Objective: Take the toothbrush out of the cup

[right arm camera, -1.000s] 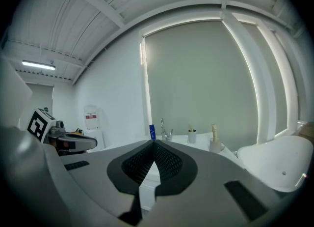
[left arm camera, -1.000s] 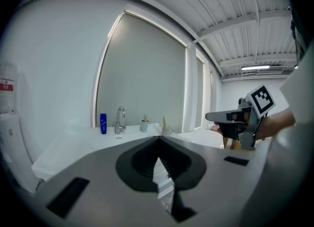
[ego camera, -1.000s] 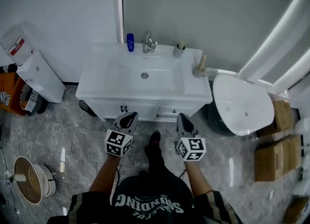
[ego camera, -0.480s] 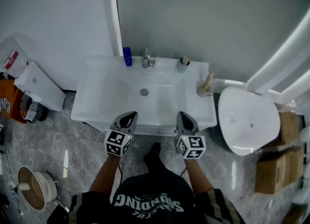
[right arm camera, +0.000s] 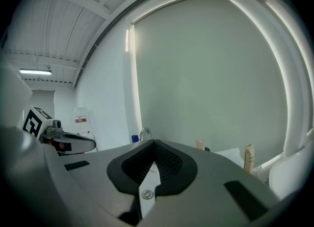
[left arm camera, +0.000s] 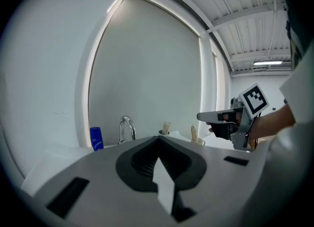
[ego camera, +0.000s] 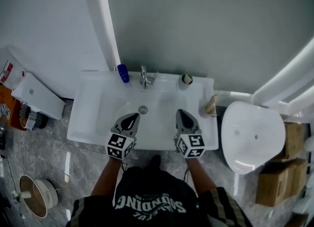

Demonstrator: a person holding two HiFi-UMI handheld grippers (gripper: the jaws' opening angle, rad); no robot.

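Note:
A small grey cup (ego camera: 185, 81) with a pale toothbrush standing in it sits at the back right of the white sink counter (ego camera: 88, 118), to the right of the faucet (ego camera: 143, 76). My left gripper (ego camera: 129, 119) and right gripper (ego camera: 183, 117) hover side by side over the front of the basin, both shut and empty, well short of the cup. In the left gripper view the cup (left arm camera: 166, 128) shows beyond the shut left gripper (left arm camera: 158, 138). In the right gripper view it (right arm camera: 200, 145) stands far ahead of the right gripper (right arm camera: 153, 142).
A blue bottle (ego camera: 122, 72) stands left of the faucet. A beige bottle (ego camera: 211, 105) sits on the counter's right end. A white toilet (ego camera: 252, 135) is at the right, cardboard boxes (ego camera: 277, 191) beyond it, a white cabinet (ego camera: 37, 100) at the left.
The person has walked up to the sink; both grippers, before over the floor in front of the cabinet, now hang over the basin's front. Both stay shut.

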